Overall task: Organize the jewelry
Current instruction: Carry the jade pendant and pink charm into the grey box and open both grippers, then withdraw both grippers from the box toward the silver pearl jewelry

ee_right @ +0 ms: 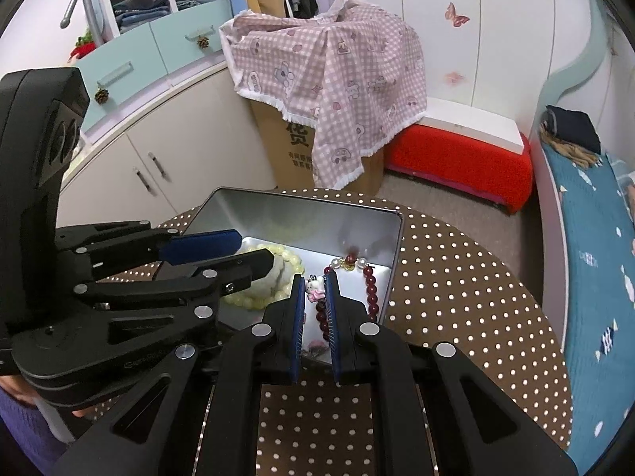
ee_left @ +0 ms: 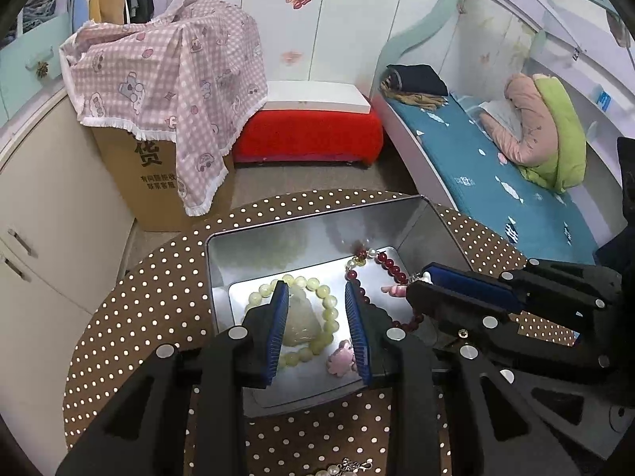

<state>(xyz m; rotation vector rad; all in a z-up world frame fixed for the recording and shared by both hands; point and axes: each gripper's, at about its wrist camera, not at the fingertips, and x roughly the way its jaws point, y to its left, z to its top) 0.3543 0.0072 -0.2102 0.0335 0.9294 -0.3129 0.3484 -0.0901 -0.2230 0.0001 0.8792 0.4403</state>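
An open silver tin (ee_left: 222, 277) (ee_right: 278, 214) stands on a round brown dotted table (ee_left: 158, 301). A pale green bead bracelet (ee_left: 331, 313) (ee_right: 242, 301) with a jade pendant (ee_left: 301, 317) (ee_right: 279, 277) lies in the tin. My left gripper (ee_left: 315, 285) (ee_right: 256, 246) hovers over it with its jaws partly apart, and the pads show no contact with it. My right gripper (ee_right: 313, 277) (ee_left: 418, 277) is shut on a small white and pink charm (ee_right: 313, 289). Beside it, a dark red bead bracelet (ee_left: 391, 267) (ee_right: 371, 289) rests on the tin floor. A loose pink charm (ee_left: 340, 357) lies near the left gripper's right pad.
A silvery piece of jewelry (ee_left: 349, 466) lies on the table at the near edge. Behind the table are a cardboard box under a pink checked cloth (ee_left: 158, 79), a red stool (ee_left: 309, 135), a teal bed (ee_left: 496, 182) on the right and white cabinets (ee_left: 47, 214) on the left.
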